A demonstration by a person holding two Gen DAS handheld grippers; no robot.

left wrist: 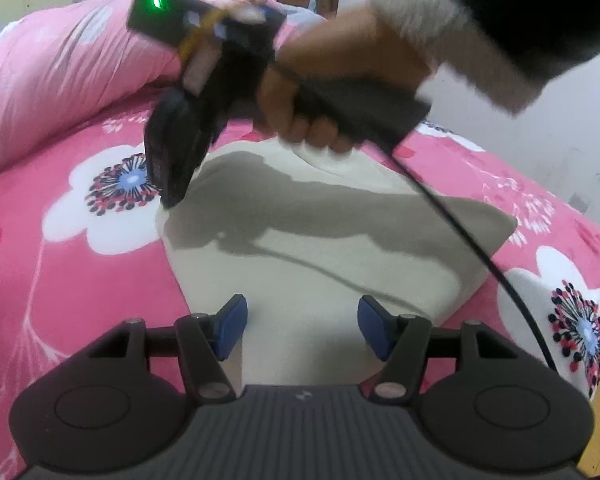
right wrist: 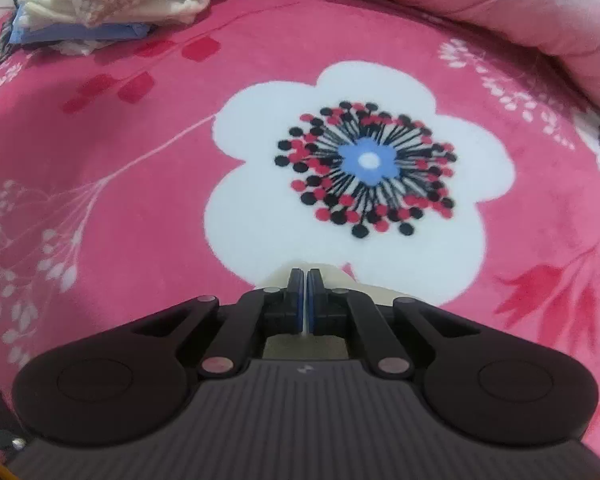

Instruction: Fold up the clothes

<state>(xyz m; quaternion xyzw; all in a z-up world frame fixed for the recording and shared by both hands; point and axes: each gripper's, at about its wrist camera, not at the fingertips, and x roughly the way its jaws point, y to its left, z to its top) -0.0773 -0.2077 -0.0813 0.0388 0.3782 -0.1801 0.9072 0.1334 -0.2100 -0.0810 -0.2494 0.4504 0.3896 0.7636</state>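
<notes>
Folding step: cream garment (left wrist: pixel 332 240) lies partly folded on the bed (left wrist: pixel 80 280), a pink floral blanket under it; judged mid-task, one more fold or a smoothing pass likely
Key relation: garment sits directly ahead of the left gripper (left wrist: pixel 302 330), its near edge between and below the blue pads; long axis runs from that near edge away toward the far corner; right gripper (left wrist: pixel 168 196) is at the far-left corner, so the right one is on the cloth and the left one only over it
Right fingers: closed tight; a thin cream edge shows pinched between the pads in the right wrist view (right wrist: pixel 306 300); tips point steeply down at the corner
Left fingers: roughly half open; pads apart, nothing gripped; contact with cloth cannot be told
Hand: person's hand (left wrist: pixel 320 92) wraps the right handle; cable (left wrist: pixel 460 232) trails across the garment
Side pile: folded clothes (right wrist: pixel 100 4) lie well apart, at the far-left of the bed
</notes>
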